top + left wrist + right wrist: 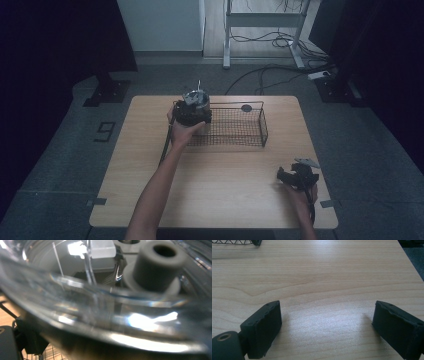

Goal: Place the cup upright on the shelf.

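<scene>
A black wire basket (263, 128) stands at the far middle of the wooden table (220, 180). At its left end my left gripper (194, 111) holds a round clear lid (196, 97) with a shiny metal rim. In the left gripper view the lid (112, 315) sits right against the camera and hides the jaws; its grey knob (156, 265) is at the upper right. My right gripper (287, 176) rests near the table's front right corner. Its jaws stand wide open over bare wood, with nothing between the right gripper's (325, 327) fingers.
A small dark round thing (246, 107) lies at the basket's far side. A corner of the basket (237, 242) shows at the top left of the right gripper view. Cables and desk legs (227, 45) are on the floor beyond the table.
</scene>
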